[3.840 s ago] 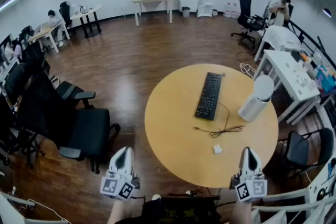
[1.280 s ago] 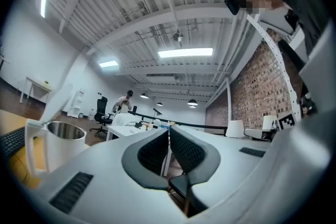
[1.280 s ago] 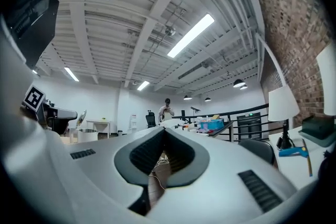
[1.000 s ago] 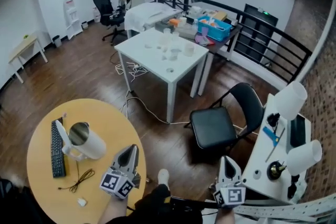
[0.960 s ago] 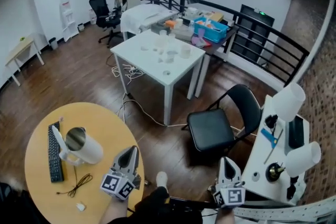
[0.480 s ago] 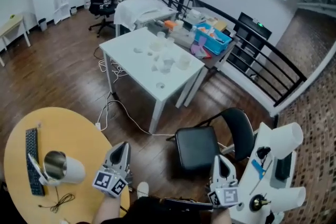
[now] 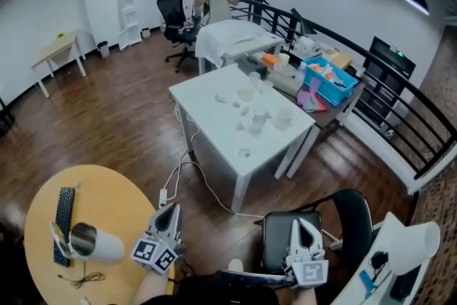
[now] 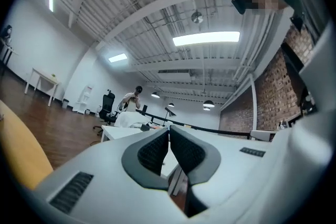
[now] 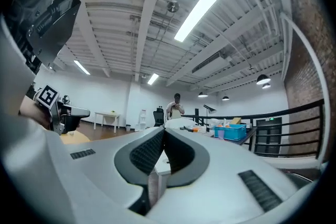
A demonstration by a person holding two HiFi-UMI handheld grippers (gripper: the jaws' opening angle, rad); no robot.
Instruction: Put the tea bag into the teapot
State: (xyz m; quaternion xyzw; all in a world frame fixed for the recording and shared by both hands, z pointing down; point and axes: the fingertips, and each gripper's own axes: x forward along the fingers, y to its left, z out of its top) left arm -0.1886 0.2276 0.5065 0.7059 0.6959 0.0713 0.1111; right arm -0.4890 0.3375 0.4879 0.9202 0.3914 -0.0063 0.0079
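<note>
The teapot (image 7: 94, 243) sits on the round yellow table (image 7: 121, 205), just beside the keyboard (image 7: 63, 214) near the table's left side. The tea bag cannot be made out. The left gripper (image 7: 170, 209) hovers at the table's right edge, jaws together and empty. The right gripper (image 7: 297, 225), likewise closed on nothing, is well off the table, above a black chair (image 7: 280, 235).

Teapot (image 7: 101, 246) beside keyboard (image 7: 64, 205) on table (image 7: 123, 201)
</note>
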